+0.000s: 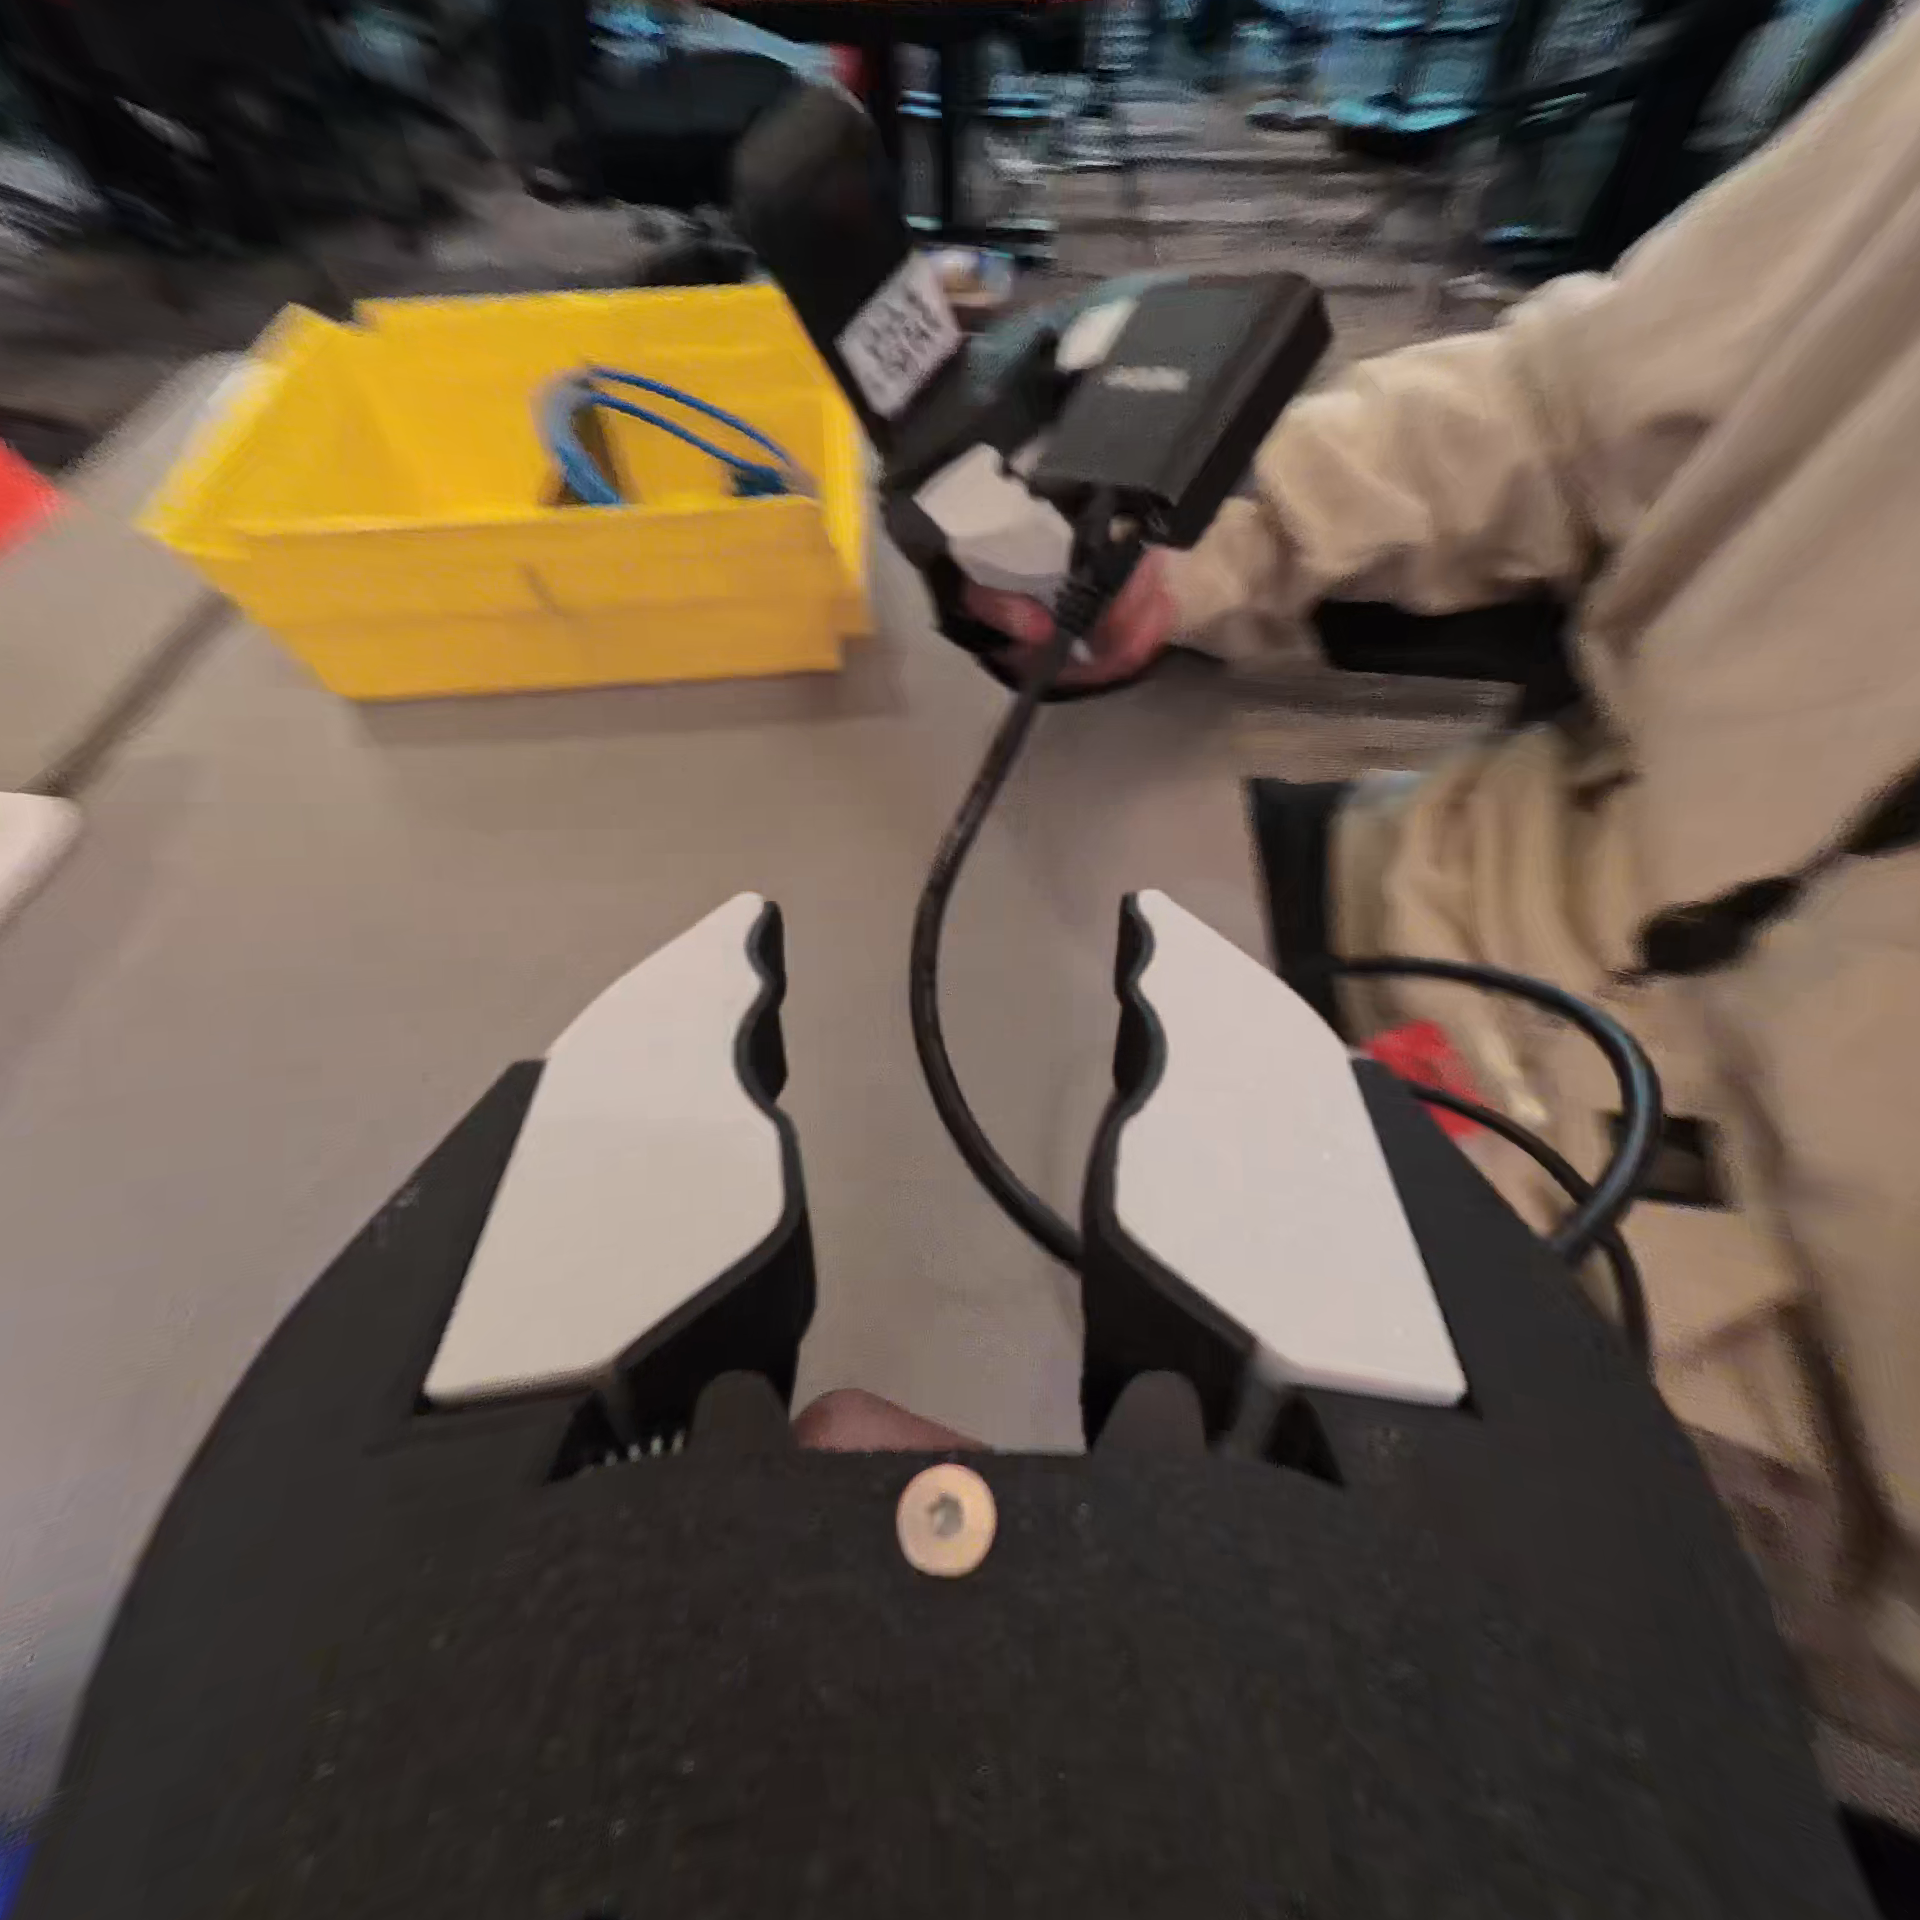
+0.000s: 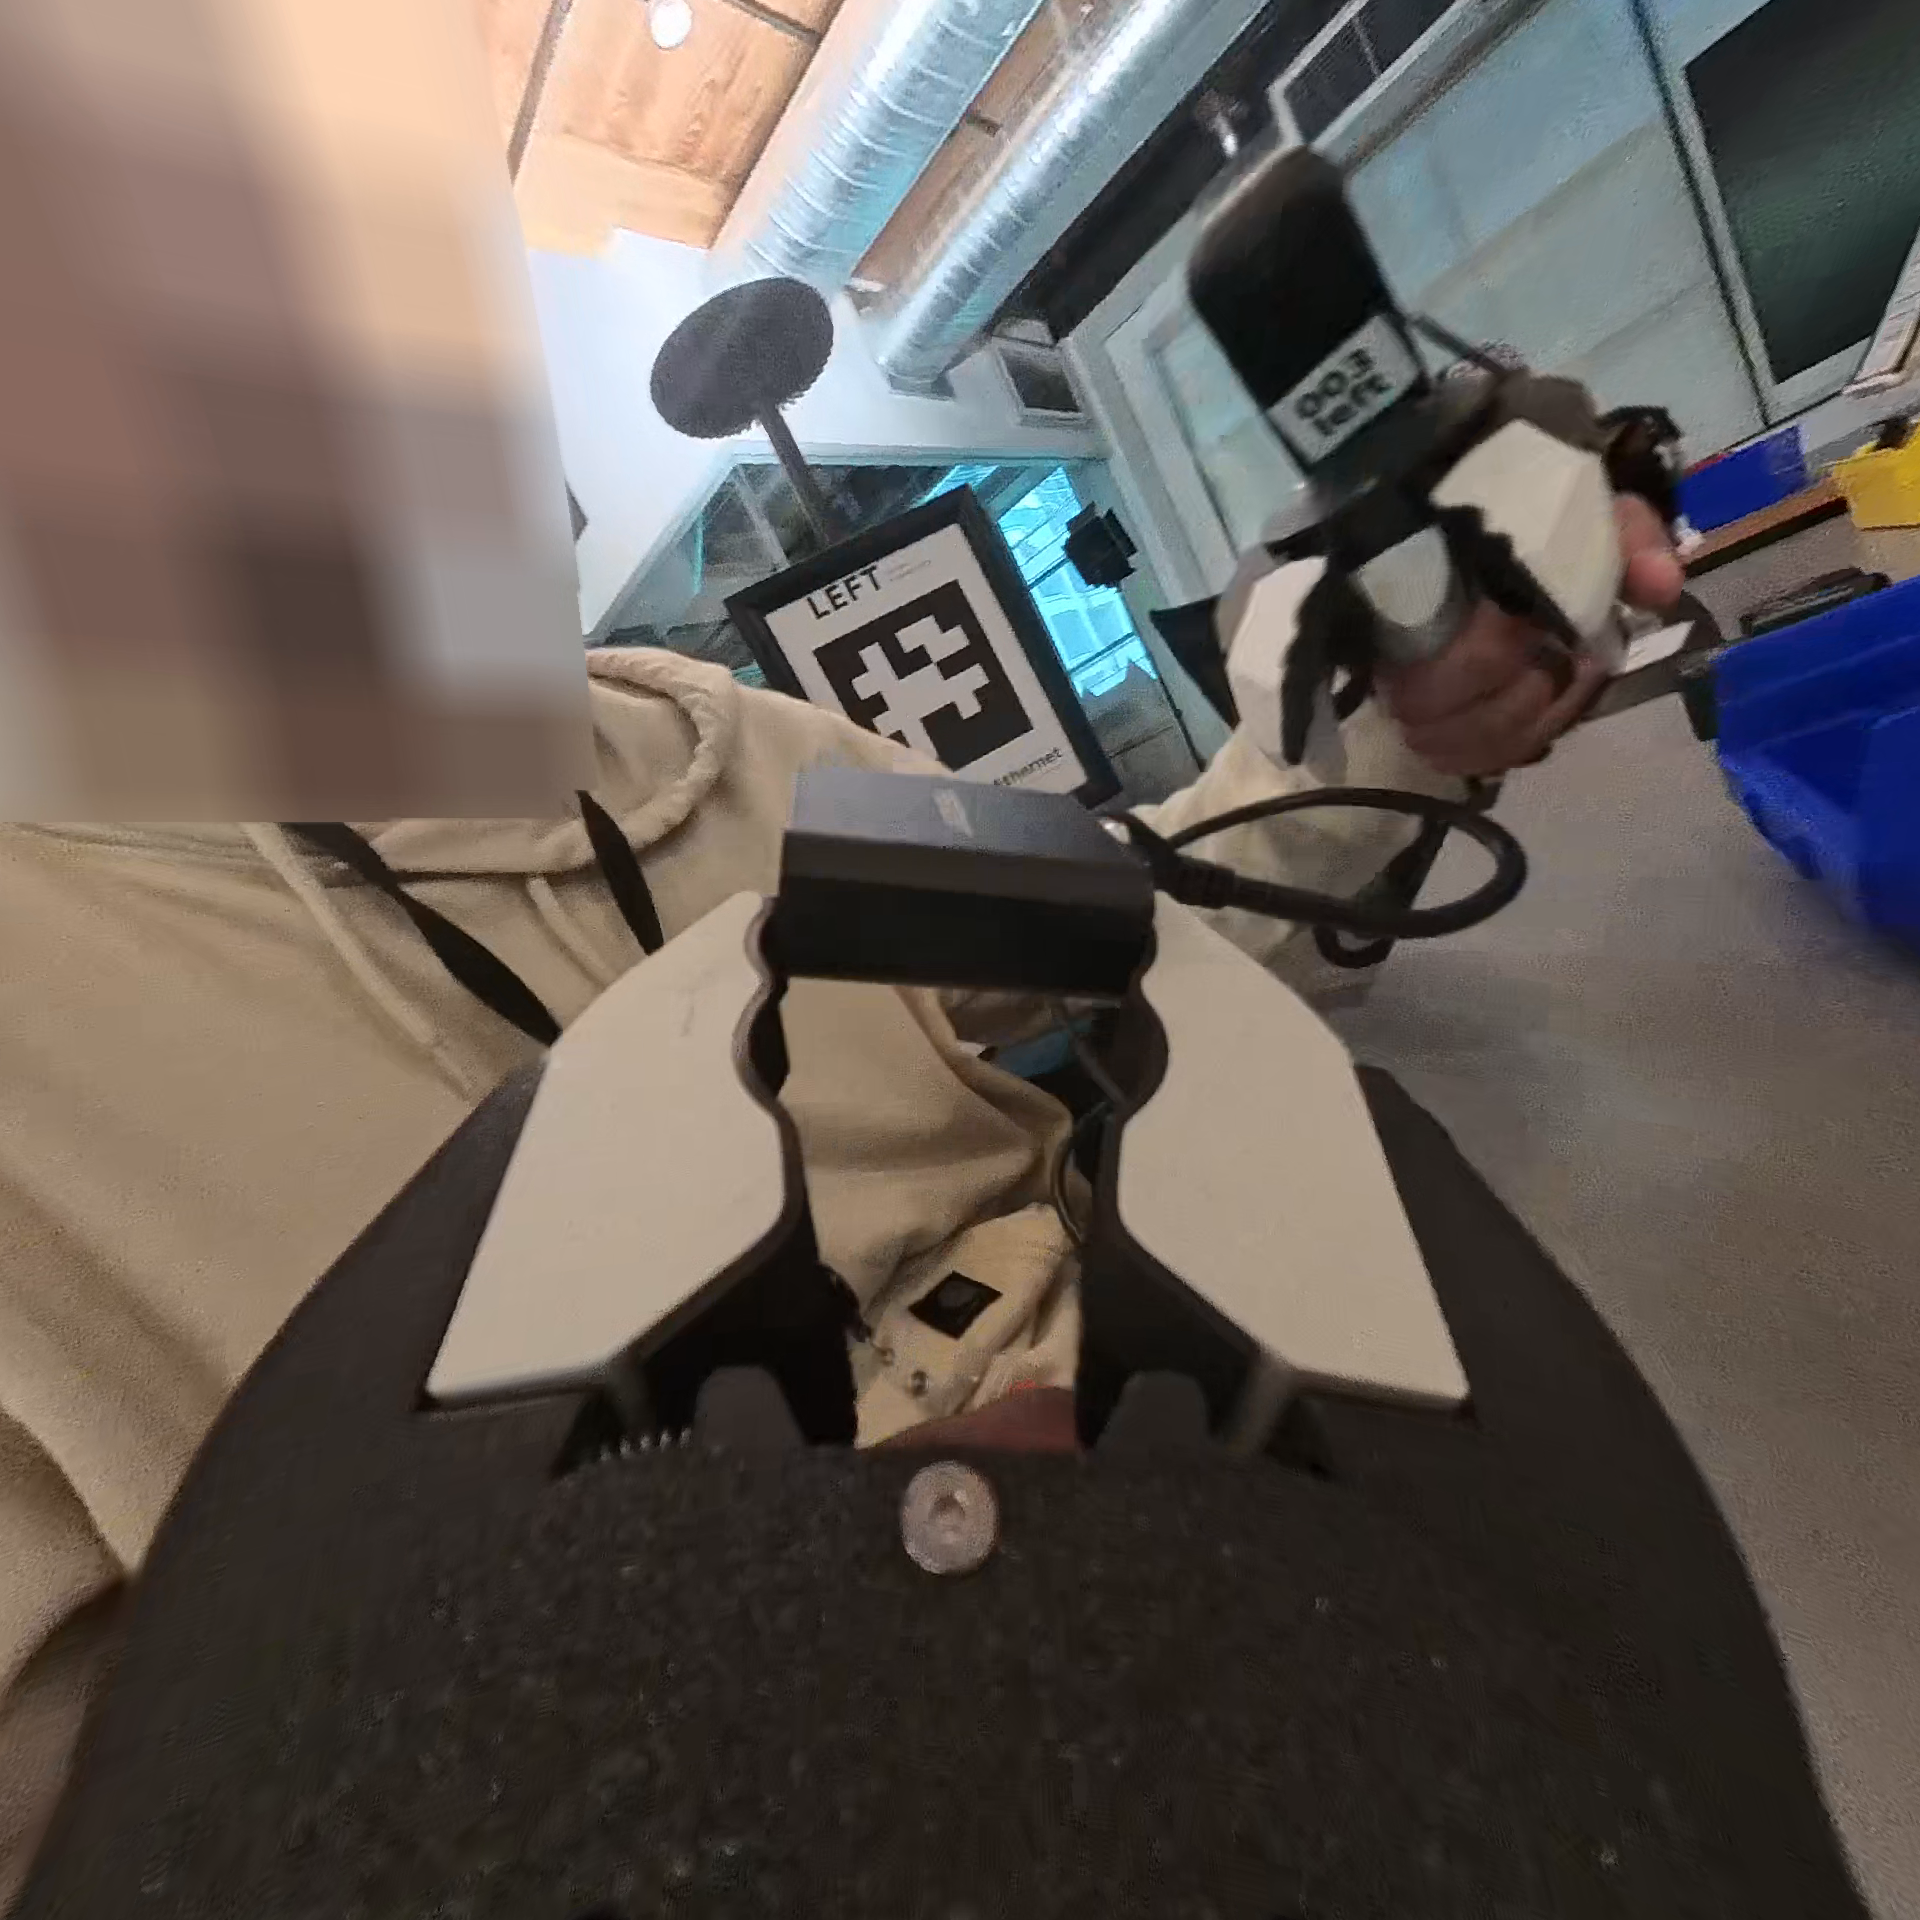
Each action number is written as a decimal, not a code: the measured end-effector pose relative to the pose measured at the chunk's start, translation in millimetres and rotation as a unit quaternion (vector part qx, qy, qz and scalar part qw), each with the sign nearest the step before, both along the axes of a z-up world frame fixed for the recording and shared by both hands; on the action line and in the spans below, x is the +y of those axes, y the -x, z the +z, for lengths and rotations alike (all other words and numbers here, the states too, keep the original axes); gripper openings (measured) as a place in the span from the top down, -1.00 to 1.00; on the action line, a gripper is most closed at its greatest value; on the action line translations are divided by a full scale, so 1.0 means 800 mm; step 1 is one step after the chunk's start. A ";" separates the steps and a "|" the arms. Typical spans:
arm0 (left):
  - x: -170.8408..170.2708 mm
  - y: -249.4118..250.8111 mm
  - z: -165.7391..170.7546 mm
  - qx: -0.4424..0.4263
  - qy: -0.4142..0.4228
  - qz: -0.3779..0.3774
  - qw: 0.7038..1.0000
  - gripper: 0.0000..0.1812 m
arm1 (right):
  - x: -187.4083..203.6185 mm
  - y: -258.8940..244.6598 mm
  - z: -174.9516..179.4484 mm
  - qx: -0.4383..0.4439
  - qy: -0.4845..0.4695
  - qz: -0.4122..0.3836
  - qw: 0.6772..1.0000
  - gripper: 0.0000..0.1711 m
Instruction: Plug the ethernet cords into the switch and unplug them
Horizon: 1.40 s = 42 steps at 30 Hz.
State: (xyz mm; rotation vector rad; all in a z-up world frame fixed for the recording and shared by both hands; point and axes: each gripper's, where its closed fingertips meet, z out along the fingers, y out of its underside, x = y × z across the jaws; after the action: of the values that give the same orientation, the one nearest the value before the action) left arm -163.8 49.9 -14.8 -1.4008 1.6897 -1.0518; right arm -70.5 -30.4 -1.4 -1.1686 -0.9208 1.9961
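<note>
Above the grey worktop [image 1: 520, 883] the right claw [image 2: 951, 966] pinches the switch [image 2: 961, 899] (left claw [image 1: 951, 956] spread, empty); hold it level, ports outward.

bare table [image 1: 416, 935] ahead, yellow bin [image 1: 520, 561] far left, black cable [image 1: 935, 935] crossing

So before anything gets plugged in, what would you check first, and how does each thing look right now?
1. Switch held firmly: ok, clamped between the right gripper's fingertips.
2. Left gripper free for a cord: ok, open and empty.
3. Blue ethernet cords available: ok, lying in the yellow bin.
4. Black cable out of the way: not ok, it droops between the left fingers.
5. Switch ports facing the left gripper: cannot tell.
</note>
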 end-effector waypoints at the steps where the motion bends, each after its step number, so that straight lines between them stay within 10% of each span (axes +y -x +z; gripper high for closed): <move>1: -0.006 0.003 -0.005 0.005 0.041 -0.031 0.999 0.32 | -0.006 0.001 0.003 0.002 -0.008 0.009 1.000 0.28; 10: 0.035 -0.006 -0.006 -0.117 0.176 -0.014 0.977 0.51 | -0.021 -0.036 0.044 0.100 -0.009 0.035 0.994 0.29; 15: -0.007 -0.059 -0.046 -0.111 0.173 -0.043 0.978 0.50 | -0.011 -0.052 0.064 0.166 0.009 0.045 0.985 0.29; 21: -0.053 -0.100 0.005 -0.210 0.205 -0.094 0.951 0.47 | -0.008 -0.029 0.048 0.150 0.029 0.069 0.986 0.29; 27: -0.067 -0.101 0.028 -0.238 0.228 -0.100 0.939 0.90 | -0.009 -0.017 0.033 0.133 0.034 0.078 0.987 0.29; 35: -0.031 -0.071 0.030 -0.209 0.151 -0.030 0.966 0.94 | 0.041 0.000 0.015 -0.029 -0.019 -0.123 0.992 0.17; 39: 0.005 -0.057 0.007 -0.154 0.077 0.047 0.984 0.94 | 0.092 -0.001 -0.019 -0.214 -0.116 -0.310 0.919 0.18; 42: 0.034 -0.053 -0.012 -0.108 0.035 0.114 0.987 0.94 | 0.129 -0.016 -0.055 -0.382 -0.265 -0.423 0.778 0.20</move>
State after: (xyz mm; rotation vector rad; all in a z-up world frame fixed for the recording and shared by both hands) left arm -121.2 76.8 -24.7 -1.4291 1.3148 -1.0974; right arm -57.5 72.9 -45.8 -1.6517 -0.9634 0.4542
